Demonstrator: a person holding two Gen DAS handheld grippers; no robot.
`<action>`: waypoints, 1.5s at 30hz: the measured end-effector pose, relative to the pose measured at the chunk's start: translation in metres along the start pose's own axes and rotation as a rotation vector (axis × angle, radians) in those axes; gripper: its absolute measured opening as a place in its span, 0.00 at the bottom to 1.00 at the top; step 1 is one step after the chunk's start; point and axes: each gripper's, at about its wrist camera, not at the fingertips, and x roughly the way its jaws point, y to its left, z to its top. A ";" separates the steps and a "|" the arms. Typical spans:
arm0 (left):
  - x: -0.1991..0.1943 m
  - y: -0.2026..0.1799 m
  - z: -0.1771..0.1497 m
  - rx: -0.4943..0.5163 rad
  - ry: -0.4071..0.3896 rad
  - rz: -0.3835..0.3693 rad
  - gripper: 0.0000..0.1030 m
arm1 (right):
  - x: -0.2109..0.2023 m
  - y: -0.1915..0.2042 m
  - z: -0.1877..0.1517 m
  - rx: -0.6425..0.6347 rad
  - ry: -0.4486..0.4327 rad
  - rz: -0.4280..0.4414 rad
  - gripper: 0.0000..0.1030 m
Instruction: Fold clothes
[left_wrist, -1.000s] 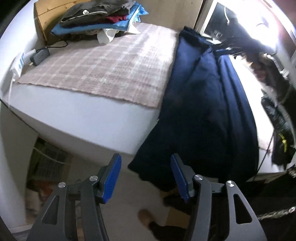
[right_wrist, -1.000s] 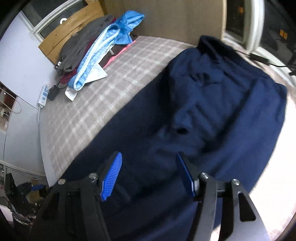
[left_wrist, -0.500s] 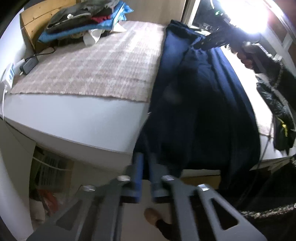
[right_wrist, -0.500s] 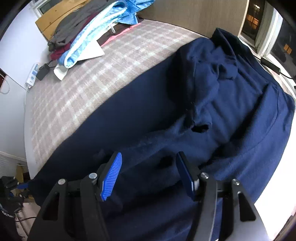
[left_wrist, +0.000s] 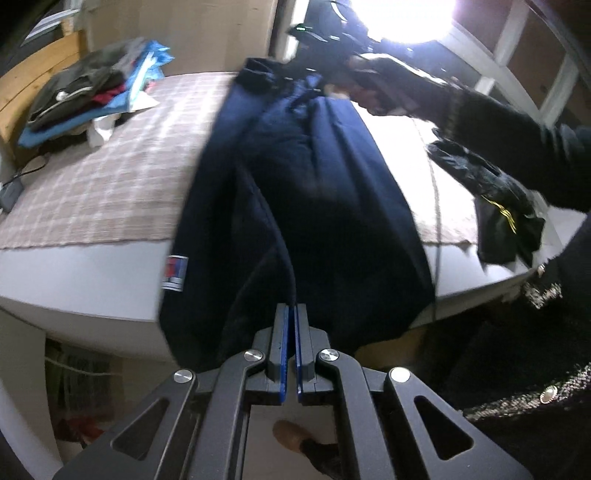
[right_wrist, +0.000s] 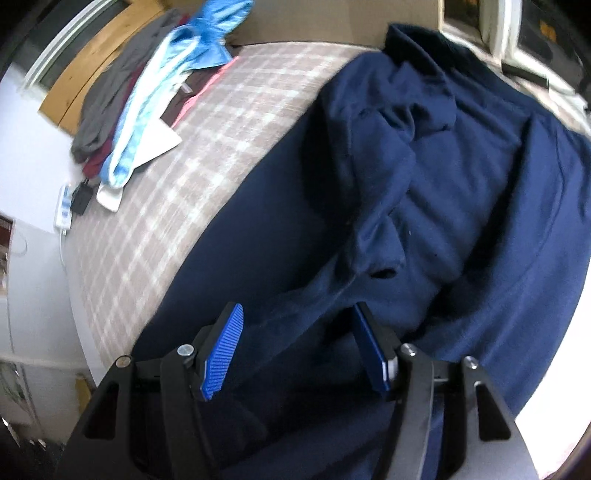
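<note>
At far left, a pile of clothes (left_wrist: 92, 88) sits on the bed (left_wrist: 74, 273) with its checked blanket (left_wrist: 122, 177). The navy garment (left_wrist: 295, 192) lies across the bed, its hem hanging over the edge. The left hand-held gripper (left_wrist: 290, 325) is closed, seemingly pinching that hem. The right hand-held gripper (right_wrist: 295, 347) hovers half open above the garment's folds, gripping nothing.

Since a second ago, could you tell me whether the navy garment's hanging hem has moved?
Yes. The navy garment hem, pinched in the left tongs, has lifted against the bed's white edge.
</note>
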 end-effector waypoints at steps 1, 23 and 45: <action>0.003 -0.002 -0.001 0.002 0.007 -0.007 0.02 | 0.000 -0.002 0.002 0.015 -0.011 -0.009 0.58; 0.029 0.010 -0.021 -0.140 0.051 -0.062 0.28 | -0.023 -0.034 0.005 -0.002 -0.109 -0.107 0.35; -0.012 0.102 0.001 -0.145 0.136 0.062 0.45 | -0.095 0.032 -0.249 0.175 -0.185 -0.059 0.41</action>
